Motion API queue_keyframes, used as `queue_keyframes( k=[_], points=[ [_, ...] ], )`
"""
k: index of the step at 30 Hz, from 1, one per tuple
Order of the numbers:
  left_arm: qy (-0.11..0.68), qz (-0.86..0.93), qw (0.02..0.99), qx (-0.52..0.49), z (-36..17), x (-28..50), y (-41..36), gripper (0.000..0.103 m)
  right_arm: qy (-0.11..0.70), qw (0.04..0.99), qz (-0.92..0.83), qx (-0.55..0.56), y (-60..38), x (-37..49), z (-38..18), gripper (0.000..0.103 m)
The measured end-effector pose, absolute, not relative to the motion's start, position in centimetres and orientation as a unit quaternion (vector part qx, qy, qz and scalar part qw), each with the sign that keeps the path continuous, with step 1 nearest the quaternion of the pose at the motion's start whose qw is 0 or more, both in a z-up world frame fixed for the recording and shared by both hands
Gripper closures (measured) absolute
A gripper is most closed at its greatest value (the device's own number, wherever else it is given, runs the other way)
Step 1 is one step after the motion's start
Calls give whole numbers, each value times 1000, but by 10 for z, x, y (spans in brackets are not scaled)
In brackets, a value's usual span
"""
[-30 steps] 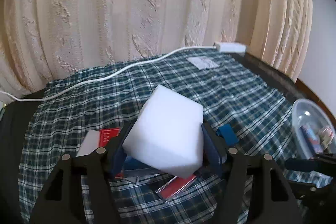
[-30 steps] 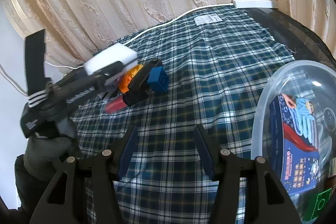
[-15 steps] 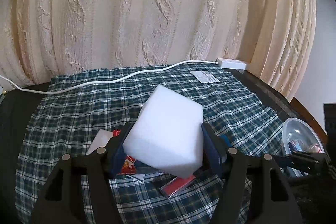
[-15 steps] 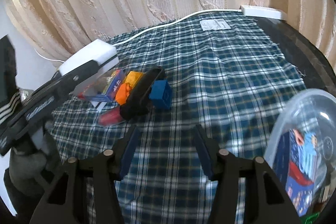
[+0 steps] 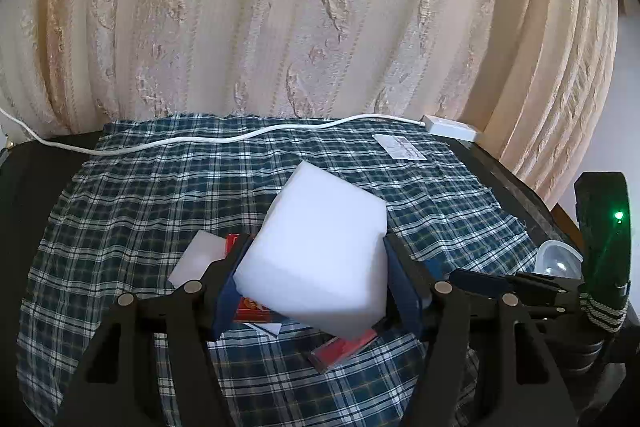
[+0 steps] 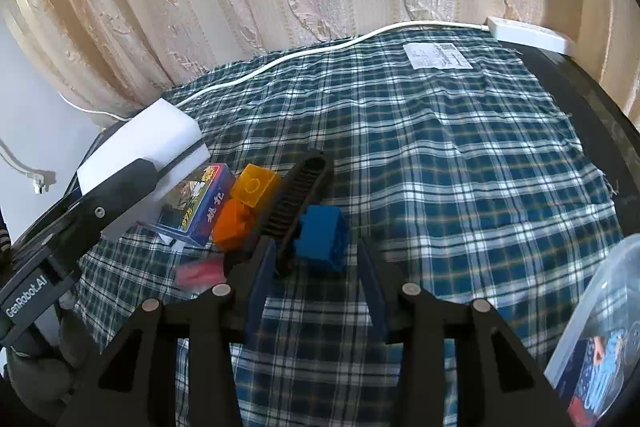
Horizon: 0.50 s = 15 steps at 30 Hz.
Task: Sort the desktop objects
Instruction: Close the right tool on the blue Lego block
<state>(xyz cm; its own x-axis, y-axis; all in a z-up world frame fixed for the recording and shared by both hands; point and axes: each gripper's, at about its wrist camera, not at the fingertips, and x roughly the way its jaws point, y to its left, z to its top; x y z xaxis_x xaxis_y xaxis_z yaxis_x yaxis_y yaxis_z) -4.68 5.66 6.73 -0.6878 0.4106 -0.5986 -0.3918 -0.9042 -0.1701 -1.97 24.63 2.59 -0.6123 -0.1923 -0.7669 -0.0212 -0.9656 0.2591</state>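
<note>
My left gripper [image 5: 316, 279] is shut on a big white foam block [image 5: 316, 259], held just above the plaid cloth. The right wrist view shows that block [image 6: 148, 143] at the left, over a pile of small things. In the pile lie a blue brick [image 6: 322, 237], a black comb-like strip [image 6: 300, 195], an orange brick [image 6: 234, 219], a yellow brick [image 6: 256, 183] and a blue card box [image 6: 200, 203]. My right gripper [image 6: 316, 255] is just in front of the blue brick, its jaws closing. The fingers stand either side of the brick without touching it.
A clear plastic tub [image 6: 600, 327] with a card box inside sits at the right edge. A white cable [image 5: 240, 139] and power block [image 5: 452, 127] run along the back by the curtain. A paper label [image 6: 436, 55] lies on the cloth. A red case [image 5: 344, 347] lies under the foam block.
My right gripper has moved left from the tub to the pile, and its jaws have narrowed. The left gripper has rolled level, still holding the foam block.
</note>
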Motion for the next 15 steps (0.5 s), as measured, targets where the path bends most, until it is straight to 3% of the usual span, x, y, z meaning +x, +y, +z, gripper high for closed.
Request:
queue_keyframes(
  k=[6, 15],
  points=[
    [-16, 918, 213, -333, 67, -46, 59, 35, -122, 21, -888, 443, 255, -19, 17, 57],
    [-11, 916, 220, -334, 66, -44, 62, 35, -105, 25, -893, 437, 246, -24, 14, 74]
  ],
)
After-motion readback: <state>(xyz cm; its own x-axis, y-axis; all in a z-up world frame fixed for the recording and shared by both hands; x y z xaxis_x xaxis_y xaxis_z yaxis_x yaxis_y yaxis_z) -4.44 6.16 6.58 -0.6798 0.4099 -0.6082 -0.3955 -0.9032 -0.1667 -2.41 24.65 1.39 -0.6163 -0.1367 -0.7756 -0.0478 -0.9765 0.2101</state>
